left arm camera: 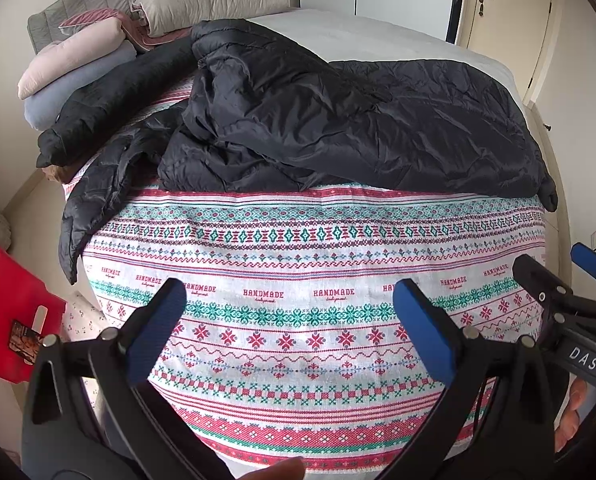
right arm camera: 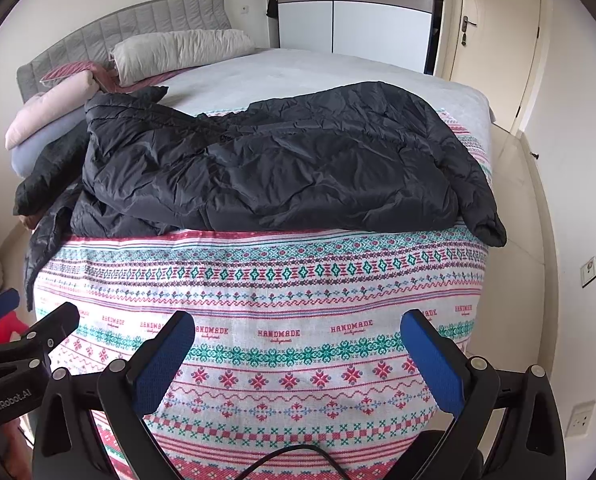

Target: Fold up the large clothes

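Black, shiny and quilted, a large puffer jacket [left arm camera: 338, 120] lies crumpled across the middle of the bed [left arm camera: 378, 36], spread from the left edge almost to the right edge, on the far part of a white bedspread woven with red and teal patterned bands and the word HANDMADE [left arm camera: 298, 280]. One sleeve [left arm camera: 81, 216] hangs off the left side of the bed, and another cuff [right arm camera: 490, 228] droops at the right edge. Beyond the jacket the grey sheet is bare up to a stack of pink, cream and blue-grey pillows [left arm camera: 77, 64] at the far left, against a grey padded headboard [right arm camera: 137, 20]. A red bag [left arm camera: 9, 312] sits on the floor at the near left. The left gripper [left arm camera: 289, 332] hovers over the near part of the bedspread with its blue-padded fingers [left arm camera: 157, 332] spread wide, holding nothing. The right gripper [right arm camera: 298, 364] is just beside it, its blue-padded fingers [right arm camera: 434, 364] equally wide apart and empty, well short of the jacket. A white door [right arm camera: 494, 40] and a wardrobe with white and grey panels [right arm camera: 358, 12] stand at the far right.
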Available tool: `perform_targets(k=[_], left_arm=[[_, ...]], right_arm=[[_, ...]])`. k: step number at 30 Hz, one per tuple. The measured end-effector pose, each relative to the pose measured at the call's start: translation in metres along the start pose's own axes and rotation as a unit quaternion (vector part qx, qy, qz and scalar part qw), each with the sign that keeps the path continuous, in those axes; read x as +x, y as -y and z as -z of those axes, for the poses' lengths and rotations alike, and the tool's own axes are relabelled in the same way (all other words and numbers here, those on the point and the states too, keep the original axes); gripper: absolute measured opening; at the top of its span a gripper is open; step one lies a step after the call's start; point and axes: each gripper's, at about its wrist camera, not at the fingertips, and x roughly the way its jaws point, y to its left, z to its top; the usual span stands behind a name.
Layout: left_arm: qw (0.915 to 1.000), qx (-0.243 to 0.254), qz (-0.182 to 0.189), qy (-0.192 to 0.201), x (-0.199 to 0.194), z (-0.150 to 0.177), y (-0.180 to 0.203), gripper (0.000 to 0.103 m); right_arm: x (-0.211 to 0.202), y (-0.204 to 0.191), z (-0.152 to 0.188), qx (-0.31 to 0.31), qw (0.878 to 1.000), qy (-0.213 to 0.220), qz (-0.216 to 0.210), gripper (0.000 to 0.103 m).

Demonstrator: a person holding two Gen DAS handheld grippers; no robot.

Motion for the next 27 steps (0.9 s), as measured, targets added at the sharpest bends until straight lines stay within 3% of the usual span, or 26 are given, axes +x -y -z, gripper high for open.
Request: perform_targets(k=[27], left_arm=[[1.0, 0.004, -0.003, -0.006, 0.0071, 0.0028, 0.0015, 0.103]], right_arm=[[0.006, 0.0, 0.0007, 0.002, 1.0, -0.009, -0.011, 0.103]])
